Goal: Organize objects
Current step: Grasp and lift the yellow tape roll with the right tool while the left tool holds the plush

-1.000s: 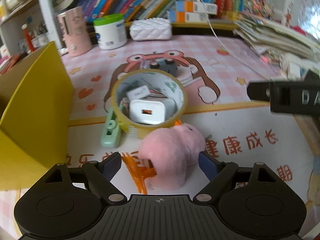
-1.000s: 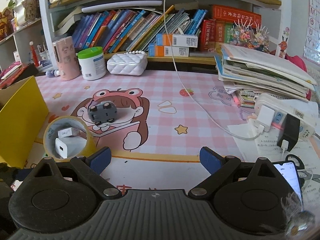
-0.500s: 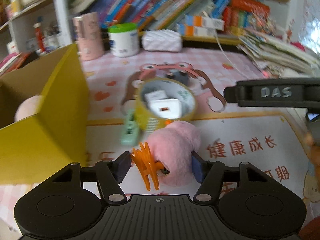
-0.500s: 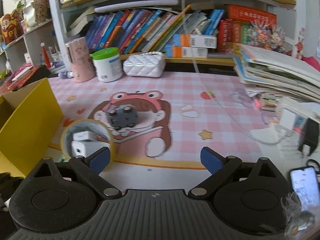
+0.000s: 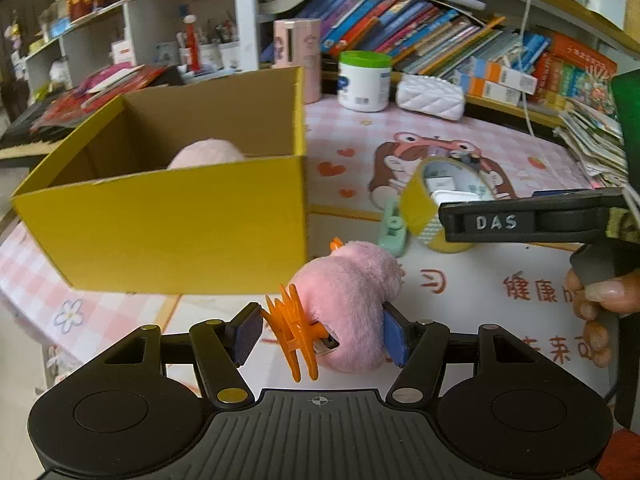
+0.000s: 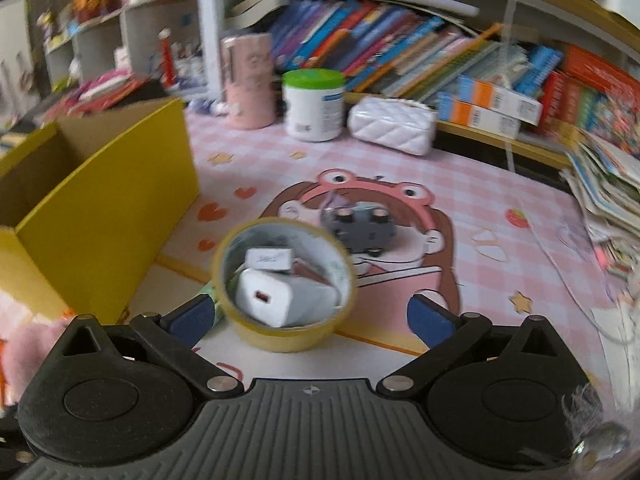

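Observation:
My left gripper (image 5: 320,332) is shut on a pink plush hair clip (image 5: 352,300) with orange teeth (image 5: 294,330), held above the mat just right of the yellow cardboard box (image 5: 176,220). Another pink plush item (image 5: 206,152) lies inside the box. My right gripper (image 6: 310,314) is open and empty, its jaws either side of a yellow tape roll (image 6: 284,280) that holds white chargers (image 6: 280,296). The roll also shows in the left wrist view (image 5: 424,208), partly hidden by the right gripper's body (image 5: 528,220).
A green clip-like item (image 5: 394,228) lies beside the tape roll. A grey toy car (image 6: 362,226) sits behind the roll. A pink cup (image 6: 250,80), a white jar (image 6: 314,106) and a white quilted pouch (image 6: 392,124) stand at the back, below bookshelves. Stacked papers (image 6: 608,184) lie at the right.
My left gripper has closed on the pink hair clip, lifted it and swung left toward the yellow box. My right gripper has moved forward and left, bringing its open jaws up to the tape roll.

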A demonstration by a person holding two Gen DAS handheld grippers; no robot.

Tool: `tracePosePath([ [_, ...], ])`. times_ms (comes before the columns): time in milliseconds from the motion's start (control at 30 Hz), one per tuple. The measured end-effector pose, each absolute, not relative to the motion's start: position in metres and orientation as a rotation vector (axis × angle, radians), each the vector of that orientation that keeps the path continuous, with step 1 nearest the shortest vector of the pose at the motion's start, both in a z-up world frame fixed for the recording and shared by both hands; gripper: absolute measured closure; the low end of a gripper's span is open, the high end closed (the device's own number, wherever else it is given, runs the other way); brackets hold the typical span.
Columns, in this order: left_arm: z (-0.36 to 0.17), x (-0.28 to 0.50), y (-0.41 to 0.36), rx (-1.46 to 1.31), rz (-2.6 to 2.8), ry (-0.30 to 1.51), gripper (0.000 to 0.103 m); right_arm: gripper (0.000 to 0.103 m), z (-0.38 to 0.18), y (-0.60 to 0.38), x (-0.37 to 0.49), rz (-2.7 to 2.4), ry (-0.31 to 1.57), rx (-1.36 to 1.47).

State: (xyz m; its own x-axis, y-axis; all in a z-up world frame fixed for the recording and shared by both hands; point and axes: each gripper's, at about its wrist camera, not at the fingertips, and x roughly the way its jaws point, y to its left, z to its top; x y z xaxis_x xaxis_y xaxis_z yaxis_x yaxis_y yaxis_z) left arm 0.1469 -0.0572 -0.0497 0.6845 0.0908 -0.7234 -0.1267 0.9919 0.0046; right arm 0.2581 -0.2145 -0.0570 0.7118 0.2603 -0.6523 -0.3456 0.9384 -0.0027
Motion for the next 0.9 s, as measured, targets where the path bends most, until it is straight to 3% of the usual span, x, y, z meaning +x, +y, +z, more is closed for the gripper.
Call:
tracePosePath([
  [433, -0.045, 0.129, -0.042, -0.064, 0.166, 0.795, 0.041, 0.000, -0.075, -0.192, 0.296, 0.346, 0.729, -0.162],
  [567, -0.045, 0.127, -0.040, -0.063, 0.163, 0.792, 0.041, 0.012, -0.075, -0.195, 0.297, 0.381, 0.729, -0.116],
  [900, -0.037, 0.114, -0.028, -0.077, 0.131, 0.738, 0.041, 0.012, -0.026, -0.205, 0.259, 0.317, 0.558, -0.040],
])
